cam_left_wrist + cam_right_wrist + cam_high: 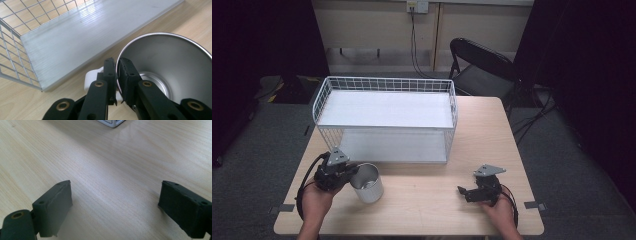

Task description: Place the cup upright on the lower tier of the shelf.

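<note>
A shiny metal cup (367, 182) stands upright on the wooden table (484, 130), near the front left. My left gripper (352, 173) is shut on the cup's rim: in the left gripper view (117, 68) one jaw sits inside the cup (172, 57) and the other outside, with the thin wall pinched between them. The cup looks empty inside. My right gripper (465, 192) hovers low over bare table at the front right. Its jaws stand wide open in the right gripper view (115, 195), with nothing between them.
A white wire rack (384, 84) with two shelves stands behind the cup at the table's middle back; its lower shelf (75, 37) lies just beyond the cup. A black folding chair (482, 62) stands behind the table's far right corner.
</note>
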A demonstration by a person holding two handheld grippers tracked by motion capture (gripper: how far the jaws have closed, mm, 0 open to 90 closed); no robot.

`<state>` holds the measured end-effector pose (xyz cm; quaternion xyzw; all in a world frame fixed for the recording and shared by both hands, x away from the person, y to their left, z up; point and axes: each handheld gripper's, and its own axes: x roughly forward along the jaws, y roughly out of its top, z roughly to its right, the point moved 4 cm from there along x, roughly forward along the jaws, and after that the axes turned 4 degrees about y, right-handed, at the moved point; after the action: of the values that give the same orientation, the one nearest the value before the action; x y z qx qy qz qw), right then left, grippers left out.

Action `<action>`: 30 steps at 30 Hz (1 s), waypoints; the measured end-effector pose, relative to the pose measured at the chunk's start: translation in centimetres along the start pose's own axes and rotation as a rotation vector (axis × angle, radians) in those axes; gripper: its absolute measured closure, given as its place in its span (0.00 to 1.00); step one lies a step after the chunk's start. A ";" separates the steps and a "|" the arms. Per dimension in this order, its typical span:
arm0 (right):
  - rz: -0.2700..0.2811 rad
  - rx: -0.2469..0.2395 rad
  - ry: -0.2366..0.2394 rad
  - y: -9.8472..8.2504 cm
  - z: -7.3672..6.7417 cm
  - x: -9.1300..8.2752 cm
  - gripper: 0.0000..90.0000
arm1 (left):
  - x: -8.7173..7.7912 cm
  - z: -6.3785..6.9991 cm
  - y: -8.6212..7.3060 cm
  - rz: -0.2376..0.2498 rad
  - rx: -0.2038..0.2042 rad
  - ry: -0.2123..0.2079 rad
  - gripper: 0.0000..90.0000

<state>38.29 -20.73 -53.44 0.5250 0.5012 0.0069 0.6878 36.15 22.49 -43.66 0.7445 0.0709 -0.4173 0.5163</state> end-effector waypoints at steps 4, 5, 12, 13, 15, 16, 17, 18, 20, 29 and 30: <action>0.000 0.000 0.000 0.0 0.0 0.0 0.12 | -0.1 0.1 0.0 0.000 -0.005 -0.016 0.92; 0.000 0.000 0.000 0.0 0.0 0.0 0.12 | -0.1 0.1 0.0 0.000 -0.005 -0.016 0.92; 0.000 0.000 0.000 0.0 0.0 0.0 0.12 | -0.2 0.4 -0.1 -0.007 -0.011 -0.014 0.88; 0.000 0.000 0.000 0.0 0.0 0.0 0.12 | -0.3 0.4 -0.2 -0.006 -0.029 -0.010 0.81; 0.000 0.000 0.000 0.0 0.0 0.0 0.12 | -0.6 0.4 -0.2 -0.002 -0.047 -0.012 0.73; 0.000 0.000 0.000 0.0 0.0 0.0 0.12 | -0.6 0.4 -0.2 -0.002 -0.047 -0.012 0.70; 0.000 0.000 0.000 0.0 0.0 0.0 0.12 | -0.8 0.4 -0.3 -0.003 -0.053 -0.001 0.68; 0.000 0.000 0.000 0.0 0.0 0.0 0.12 | -1.0 0.4 -0.4 -0.006 -0.060 0.009 0.65; 0.000 0.000 0.000 0.0 0.0 0.0 0.12 | -1.1 0.4 -0.6 -0.004 -0.072 0.007 0.62; 0.000 0.001 -0.001 0.0 0.0 0.0 0.12 | -1.5 0.6 -1.7 0.005 -0.153 -0.011 0.55; 0.000 0.000 -0.001 0.0 0.0 0.0 0.12 | -1.5 0.6 -1.7 0.005 -0.153 -0.011 0.56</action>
<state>38.29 -20.73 -53.45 0.5252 0.5010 0.0068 0.6879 33.94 23.24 -43.95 0.7008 0.0982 -0.4134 0.5730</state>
